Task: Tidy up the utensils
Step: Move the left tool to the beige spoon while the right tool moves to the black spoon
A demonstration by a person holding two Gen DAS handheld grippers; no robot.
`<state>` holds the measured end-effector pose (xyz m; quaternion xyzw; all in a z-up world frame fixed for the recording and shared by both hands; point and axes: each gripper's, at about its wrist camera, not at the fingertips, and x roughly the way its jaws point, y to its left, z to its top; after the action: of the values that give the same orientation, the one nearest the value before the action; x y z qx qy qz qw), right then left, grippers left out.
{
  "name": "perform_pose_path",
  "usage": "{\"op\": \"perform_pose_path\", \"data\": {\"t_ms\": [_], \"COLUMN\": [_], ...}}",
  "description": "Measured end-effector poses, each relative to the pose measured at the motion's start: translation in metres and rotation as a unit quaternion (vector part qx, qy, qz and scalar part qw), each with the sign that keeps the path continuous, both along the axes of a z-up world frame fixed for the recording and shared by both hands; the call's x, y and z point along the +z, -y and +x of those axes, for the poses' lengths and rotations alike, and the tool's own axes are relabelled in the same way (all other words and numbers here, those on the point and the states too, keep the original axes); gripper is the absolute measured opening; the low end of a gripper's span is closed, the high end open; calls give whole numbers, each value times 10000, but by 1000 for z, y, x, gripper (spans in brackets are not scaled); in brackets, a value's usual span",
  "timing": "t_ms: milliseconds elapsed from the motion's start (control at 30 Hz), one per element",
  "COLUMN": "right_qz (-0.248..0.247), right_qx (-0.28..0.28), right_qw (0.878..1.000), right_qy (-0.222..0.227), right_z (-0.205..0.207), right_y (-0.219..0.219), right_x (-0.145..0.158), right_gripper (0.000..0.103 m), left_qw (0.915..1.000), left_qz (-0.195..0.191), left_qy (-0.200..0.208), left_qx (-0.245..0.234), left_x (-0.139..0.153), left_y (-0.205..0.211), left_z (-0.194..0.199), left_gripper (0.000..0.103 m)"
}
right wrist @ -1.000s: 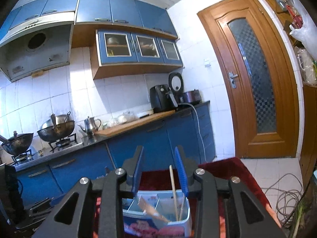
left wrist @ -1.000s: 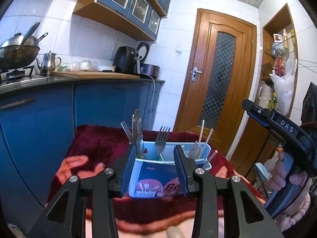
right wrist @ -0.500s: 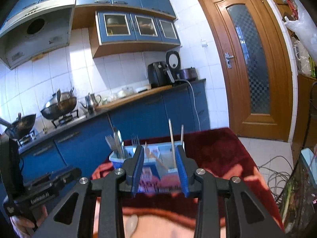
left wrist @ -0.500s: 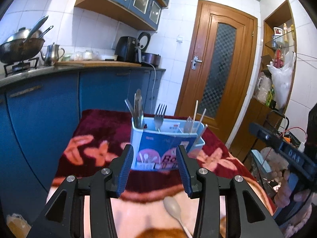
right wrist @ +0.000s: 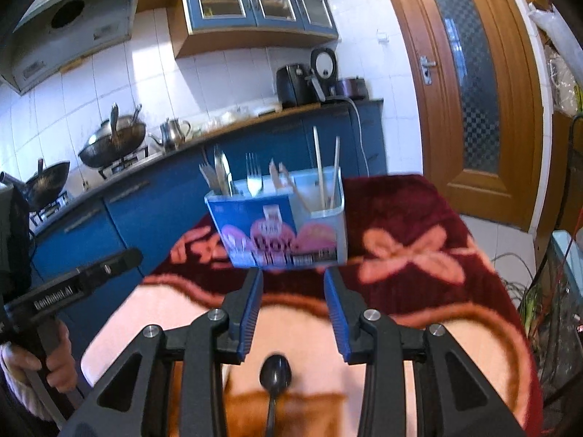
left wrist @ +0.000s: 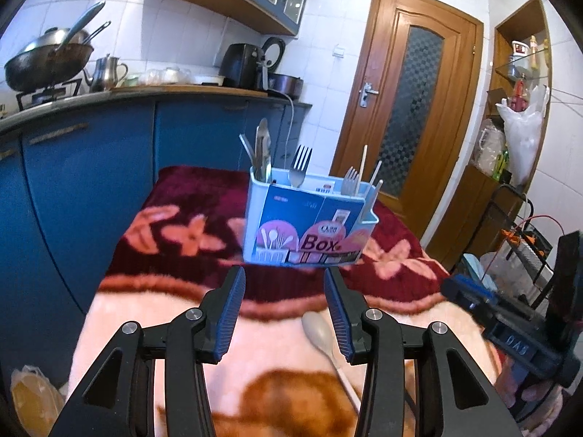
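While both grippers hang over the blanket-covered tabletop, the scene reads as follows.

Surface: tabletop (left wrist: pixel 189 196) draped in a plush dark-red blanket with pink flowers and a pale pink and orange near portion.

Organizer: light blue plastic utensil box (left wrist: pixel 309 218) with a blue and pink printed front reading "Box"; stands upright on the dark-red part of the blanket, ahead of both grippers, divided into compartments.

Box contents, left end: steel knives (left wrist: pixel 260 153) standing upright, handles down.

Box contents, middle: steel fork (left wrist: pixel 300 164), tines up; a second fork (left wrist: pixel 350 182) further right.

Box contents, right end: pale wooden chopsticks (right wrist: pixel 320 167) leaning in the end compartment.

Loose item one: beige plastic spoon (left wrist: pixel 320 331) lying flat on the pink part of the blanket, bowl toward the box, just inside the left gripper's right finger.

Loose item two: black spoon (right wrist: pixel 275 371) lying flat on the pale part, bowl toward the box, handle running toward the camera, below and between the right gripper's fingers.

Left gripper (left wrist: pixel 284 309): blue-padded jaws apart, nothing between the pads; above the blanket, short of the box.

Right gripper (right wrist: pixel 293 309): jaws apart, pads bare; whether it touches the black spoon cannot be told.

Person: a hand (right wrist: pixel 54 357) on the left gripper's handle, seen in the right wrist view.

Background: blue kitchen cabinets (left wrist: pixel 91 167), woks on the stove, wooden door (left wrist: pixel 408 109).
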<state>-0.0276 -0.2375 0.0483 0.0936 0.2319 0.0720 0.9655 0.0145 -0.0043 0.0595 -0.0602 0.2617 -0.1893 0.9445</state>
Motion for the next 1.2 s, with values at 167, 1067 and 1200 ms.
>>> {"op": "perform_pose_path", "data": {"t_ms": [167,1067,1200], "right_qz": [-22,-374,-142], "right_qx": [81,446,491], "right_qw": [9991,9879,9885], "right_qy": [-404,-1438,-1426], "right_z": [1,18,18], "right_y": [-5,-25,-19], "right_x": [-24,-78,-78], "right_gripper": [39,11,5], "left_qw": [9999,9969,9962], "left_qz": [32,50,50], "left_qy": [-151,-757,-860], "left_qx": [73,204,139], "left_x": [-12,-49,-53], "left_y": [-3,-9,-3], "left_z": [-2,8,11], "left_gripper": [46,46,46]}}
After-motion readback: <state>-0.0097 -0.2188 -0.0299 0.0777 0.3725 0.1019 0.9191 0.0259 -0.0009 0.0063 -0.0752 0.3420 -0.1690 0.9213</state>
